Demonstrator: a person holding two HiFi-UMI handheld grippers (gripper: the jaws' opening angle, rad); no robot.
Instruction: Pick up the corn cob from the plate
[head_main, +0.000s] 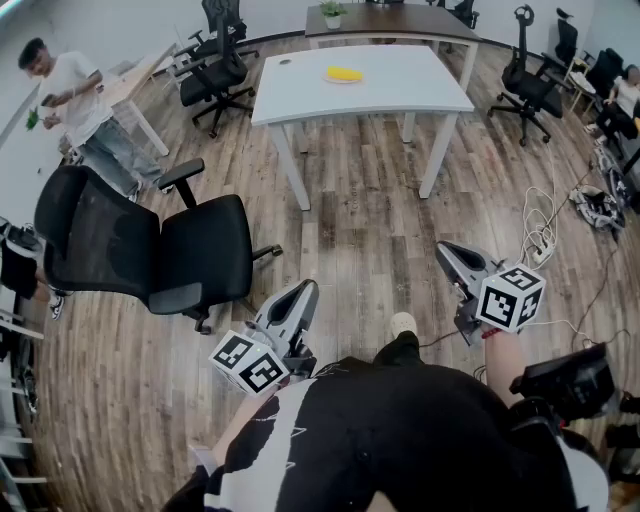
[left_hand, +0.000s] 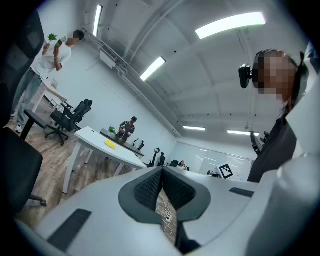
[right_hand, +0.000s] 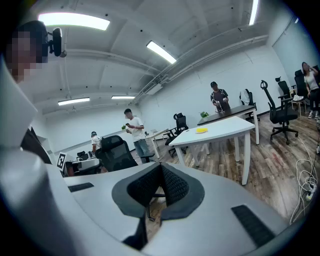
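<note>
Pressing together along their length, the ribbed pads (left_hand: 149, 189) of the left gripper (head_main: 303, 292) meet with nothing between them; only a narrow slot of floor and cable shows below the point where they touch. The right gripper (head_main: 447, 252) is the same: its dark pads (right_hand: 175, 186) are closed on each other and hold nothing. In the head view both tools are low in front of the person's body, left at the left and right at the right. Each has its marker cube toward the person and its jaws aimed out across the wooden floor (head_main: 370, 235).

A black office chair (head_main: 190, 250) stands just left of the left gripper. White cables (head_main: 540, 232) lie on the floor beside the right one.

Well beyond both grippers stands a white table (head_main: 400, 95). The yellow corn cob (head_main: 344, 74) lies on a pale plate (head_main: 345, 81) on the table's far half, well apart from either tool. It shows as a small yellow spot in both gripper views.

At the far left a person in a white shirt (head_main: 72, 95) stands by another desk.
</note>
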